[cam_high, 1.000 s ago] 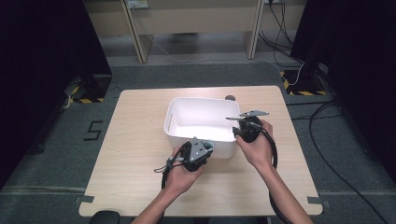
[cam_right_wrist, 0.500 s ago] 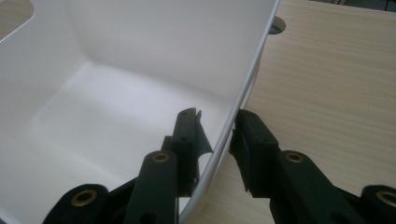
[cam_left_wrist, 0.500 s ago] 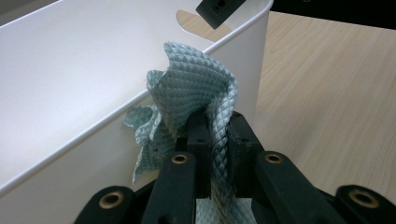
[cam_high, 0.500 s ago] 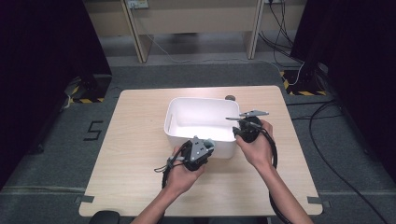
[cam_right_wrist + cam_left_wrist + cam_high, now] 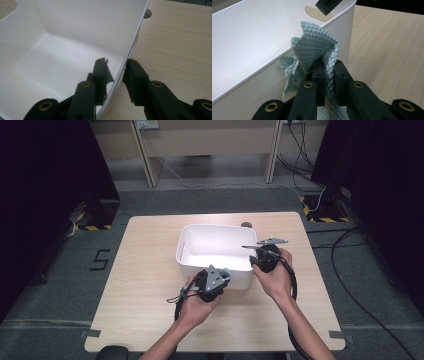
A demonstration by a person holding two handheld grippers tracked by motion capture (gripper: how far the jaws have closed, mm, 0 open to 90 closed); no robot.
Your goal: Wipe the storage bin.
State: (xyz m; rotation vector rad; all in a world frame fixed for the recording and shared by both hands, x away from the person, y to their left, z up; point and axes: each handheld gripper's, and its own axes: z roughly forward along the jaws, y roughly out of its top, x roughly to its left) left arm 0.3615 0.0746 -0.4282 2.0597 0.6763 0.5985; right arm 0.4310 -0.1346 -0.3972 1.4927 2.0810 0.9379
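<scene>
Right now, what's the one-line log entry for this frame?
left gripper: shut on cloth, at tub near wall | right gripper: jaws astride tub right wall, clamped | table: bare around tub

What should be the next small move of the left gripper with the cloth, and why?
Probably lift the left gripper a little and carry the cloth over the near rim of the white tub. The cloth is pinched between its jaws, outside the tub against the wall, while the right gripper straddles the tub's side wall, seemingly steadying it.
</scene>
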